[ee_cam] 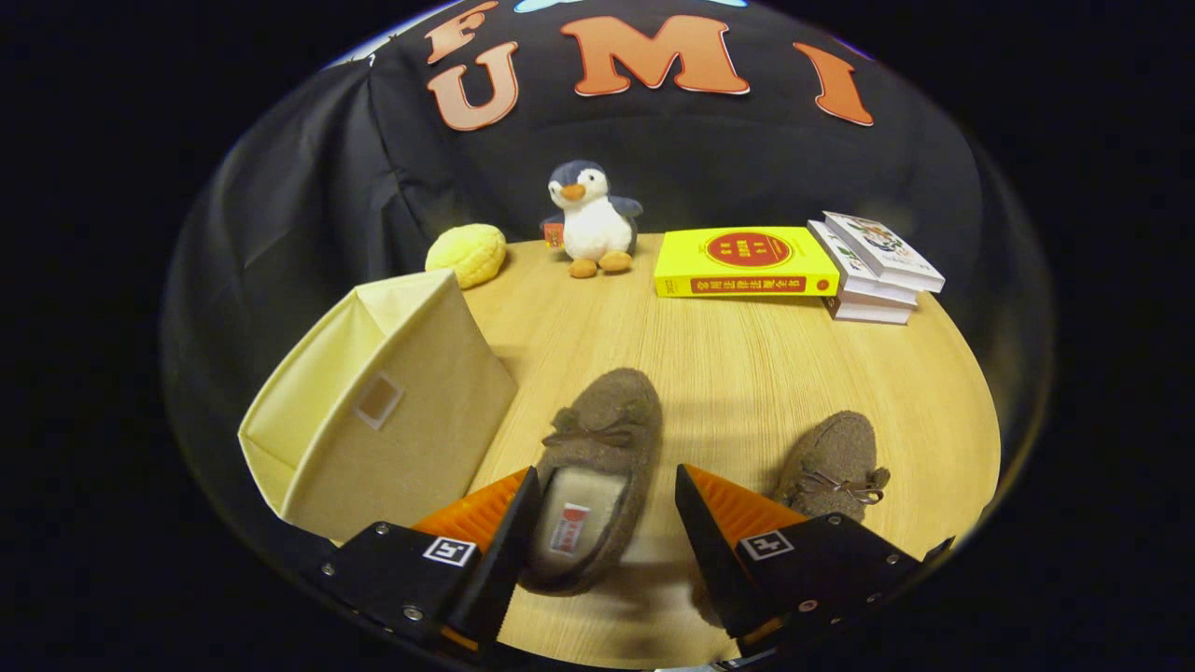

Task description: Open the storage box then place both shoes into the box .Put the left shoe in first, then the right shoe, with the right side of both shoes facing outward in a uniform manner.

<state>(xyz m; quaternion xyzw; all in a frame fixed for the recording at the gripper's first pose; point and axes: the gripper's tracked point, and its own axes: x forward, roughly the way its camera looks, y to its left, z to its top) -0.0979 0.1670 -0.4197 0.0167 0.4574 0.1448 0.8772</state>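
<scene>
A beige fabric storage box (383, 411) stands on the wooden table (738, 355), left of the fingers, with its open top showing a pale lining. A brown fuzzy slipper (597, 467) with a small bow lies between my fingers, toe pointing away, its cream insole in view. Neither finger touches it. A second matching slipper (836, 462) lies to the right, partly hidden behind the right finger. My gripper (607, 490) is open and hovers over the heel end of the first slipper.
At the back of the table sit a yellow bun-shaped soft toy (467, 254), a plush penguin (590, 219), a yellow book (745, 262) and a stack of white books (876, 269). Bare wood lies between the slippers and those things.
</scene>
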